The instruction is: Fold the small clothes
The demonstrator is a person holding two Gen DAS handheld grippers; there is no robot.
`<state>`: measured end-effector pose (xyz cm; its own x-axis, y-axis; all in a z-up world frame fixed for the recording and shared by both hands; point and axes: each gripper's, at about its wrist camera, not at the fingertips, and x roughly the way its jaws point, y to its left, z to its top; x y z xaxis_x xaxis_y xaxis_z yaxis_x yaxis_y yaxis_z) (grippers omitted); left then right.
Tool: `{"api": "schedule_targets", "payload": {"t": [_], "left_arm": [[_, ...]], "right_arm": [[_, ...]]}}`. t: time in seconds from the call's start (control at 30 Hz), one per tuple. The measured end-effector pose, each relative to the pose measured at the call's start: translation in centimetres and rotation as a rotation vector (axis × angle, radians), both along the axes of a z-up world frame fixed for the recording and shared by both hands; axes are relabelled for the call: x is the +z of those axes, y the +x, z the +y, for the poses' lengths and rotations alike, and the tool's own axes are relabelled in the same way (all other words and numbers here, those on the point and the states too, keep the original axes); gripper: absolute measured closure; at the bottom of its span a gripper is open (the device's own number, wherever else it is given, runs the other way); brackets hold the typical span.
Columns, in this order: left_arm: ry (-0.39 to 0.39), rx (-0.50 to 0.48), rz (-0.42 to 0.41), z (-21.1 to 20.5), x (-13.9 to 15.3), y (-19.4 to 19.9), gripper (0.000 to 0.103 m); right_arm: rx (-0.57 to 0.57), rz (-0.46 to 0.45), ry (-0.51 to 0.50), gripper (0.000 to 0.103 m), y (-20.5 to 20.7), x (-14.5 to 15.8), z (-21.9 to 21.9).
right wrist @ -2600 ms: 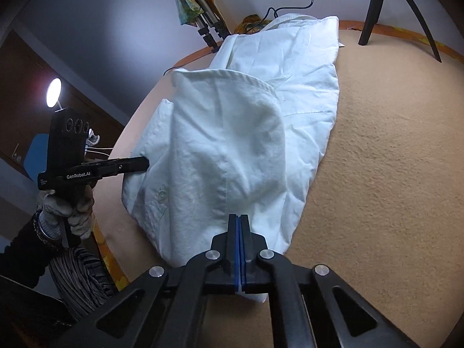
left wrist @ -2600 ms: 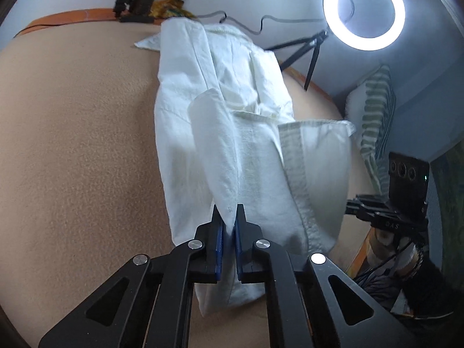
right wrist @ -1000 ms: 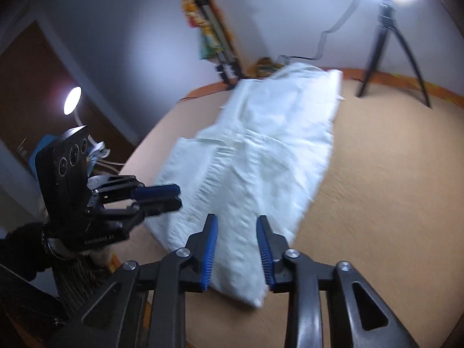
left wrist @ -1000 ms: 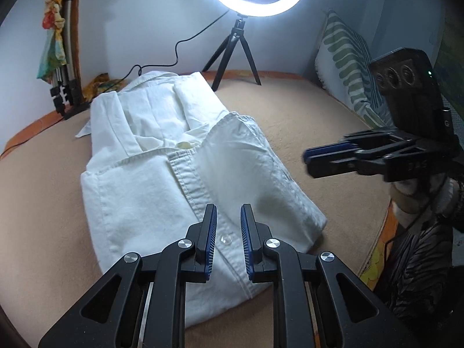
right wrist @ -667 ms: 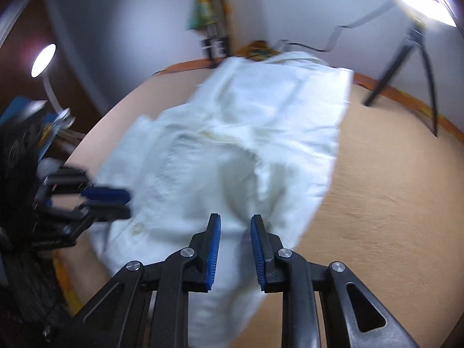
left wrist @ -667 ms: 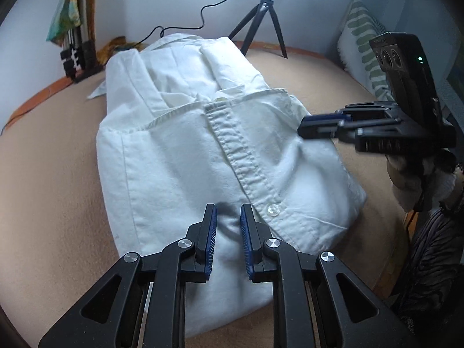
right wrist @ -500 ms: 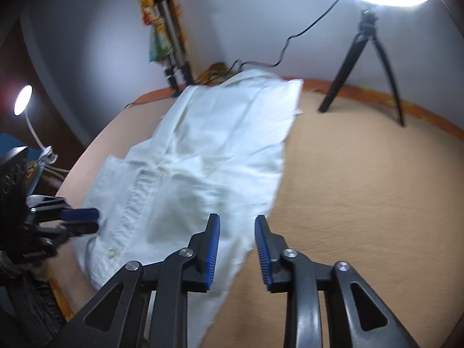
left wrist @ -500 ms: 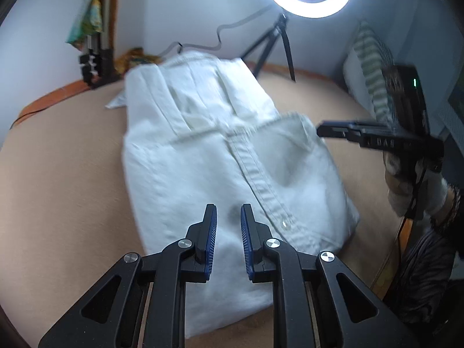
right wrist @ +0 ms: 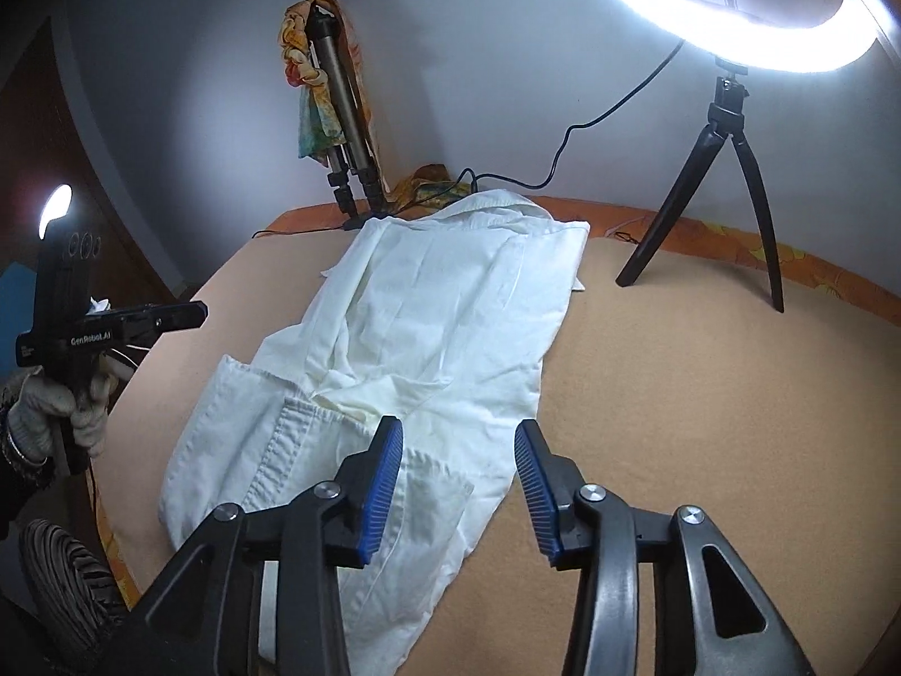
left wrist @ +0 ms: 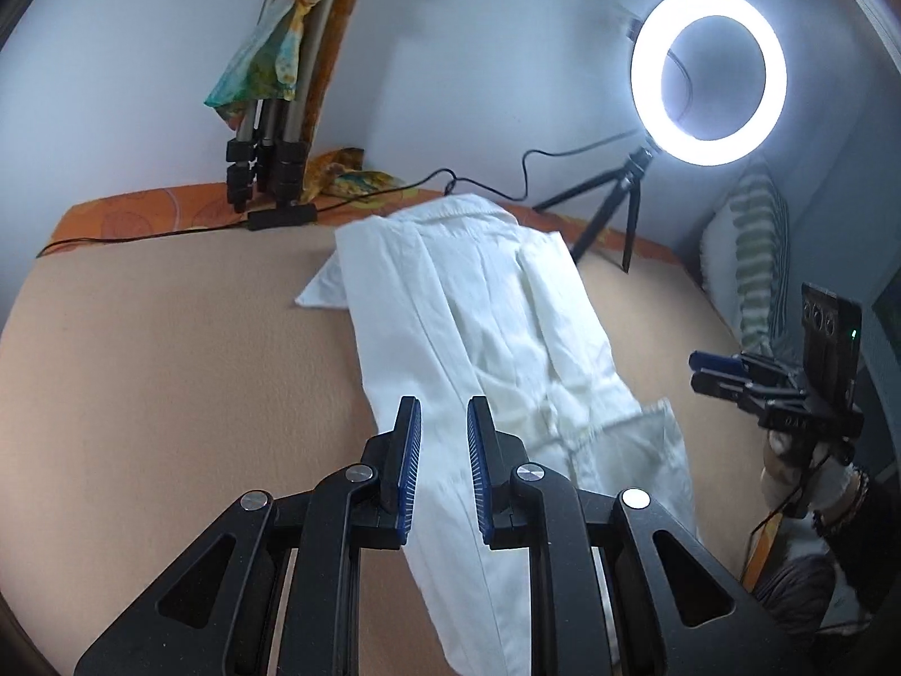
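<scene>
A white button shirt (left wrist: pixel 478 304) lies lengthwise on the tan bed cover (left wrist: pixel 169 366). Its sides are folded in and its lower end is turned up over the body (right wrist: pixel 315 428). My left gripper (left wrist: pixel 442 450) hovers over the shirt's near left edge; its jaws stand narrowly apart with nothing between them. My right gripper (right wrist: pixel 459 479) hangs above the shirt's near right edge. Its jaws are opening and hold nothing. Each gripper shows in the other view: the right gripper (left wrist: pixel 701 369) at the bed's right side, the left gripper (right wrist: pixel 194 312) in a gloved hand (right wrist: pixel 62 411).
A lit ring light (left wrist: pixel 707 76) on a small black tripod (right wrist: pixel 726 180) stands at the far right of the bed. A folded tripod draped in a colourful cloth (left wrist: pixel 270 129) leans at the back wall, with a black cable (left wrist: pixel 490 180) beside it. A striped pillow (left wrist: pixel 757 259) lies at the right.
Both grippers, earlier shut on the shirt's cloth, have let go and drawn back. The right jaws have spread wider. Both views have swung sideways across the shirt.
</scene>
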<state>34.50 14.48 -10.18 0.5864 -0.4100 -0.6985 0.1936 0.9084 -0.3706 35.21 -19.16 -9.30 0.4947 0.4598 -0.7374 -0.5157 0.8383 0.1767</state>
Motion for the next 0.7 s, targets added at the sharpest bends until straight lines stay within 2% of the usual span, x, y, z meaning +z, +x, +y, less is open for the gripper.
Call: {"api": "schedule_targets", "payload": {"t": [0.1, 0.17, 0.3, 0.43, 0.57, 0.7], "left_arm": [[-0.006, 0.005, 0.029, 0.4, -0.7, 2.9, 0.075], [0.005, 0.004, 0.033, 0.4, -1.2, 4.7, 0.069], [-0.057, 0.027, 0.066, 1.3, -3.0, 8.4, 0.068], [-0.075, 0.048, 0.095, 2.0, -5.0, 11.8, 0.068], [-0.132, 0.064, 0.105, 2.6, -6.4, 13.7, 0.068], [-0.13, 0.033, 0.101, 2.1, -7.2, 14.8, 0.068]], "right_arm": [[-0.005, 0.032, 0.017, 0.057, 3.0, -0.3, -0.4], [-0.001, 0.054, 0.02, 0.053, 5.0, -0.7, -0.4], [-0.021, 0.094, 0.053, 0.053, 8.9, -1.9, -0.7], [-0.054, 0.131, 0.119, 0.052, 12.2, -3.1, -1.4], [-0.061, 0.149, 0.171, 0.052, 14.5, -4.3, -1.4], [-0.05, 0.174, 0.236, 0.053, 16.1, -5.1, -1.1]]}}
